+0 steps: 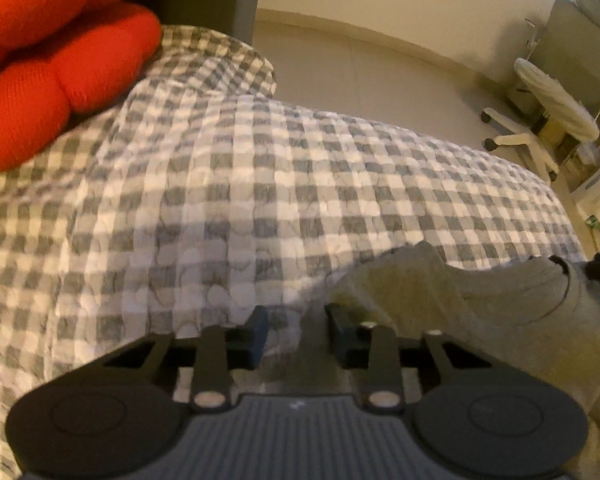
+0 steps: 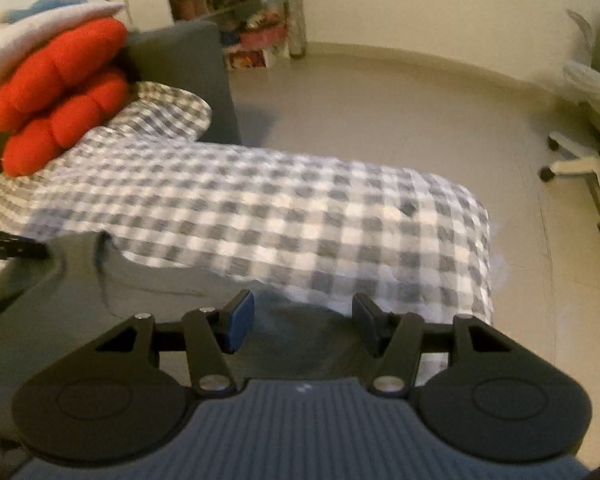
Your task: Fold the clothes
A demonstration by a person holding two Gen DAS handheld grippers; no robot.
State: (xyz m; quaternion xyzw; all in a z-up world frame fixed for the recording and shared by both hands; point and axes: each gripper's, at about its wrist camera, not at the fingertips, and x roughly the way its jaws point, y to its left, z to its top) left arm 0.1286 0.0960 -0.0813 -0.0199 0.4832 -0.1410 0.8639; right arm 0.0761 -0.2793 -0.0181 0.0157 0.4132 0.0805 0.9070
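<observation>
where soft grey garment [image 1: 480, 300] drapes puckered gingham cover [image 1: 260, 184], left fingers [image 1: 260, 328] pinch its edge, right fingers [image 2: 240, 320] gape

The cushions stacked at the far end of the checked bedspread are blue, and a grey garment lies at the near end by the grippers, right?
Not quite: the cushions are red-orange, not blue, as the right wrist view shows plainly. The rest holds: they sit at the far end of the checked bedspread, and the grey garment lies at the near end.

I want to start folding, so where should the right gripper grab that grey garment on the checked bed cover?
Take the grey garment at its near edge, coming down from above with the right gripper, whose jaws stand apart. The cloth lies flat on the checked cover, so a thin edge probably pinches easiest.
</observation>
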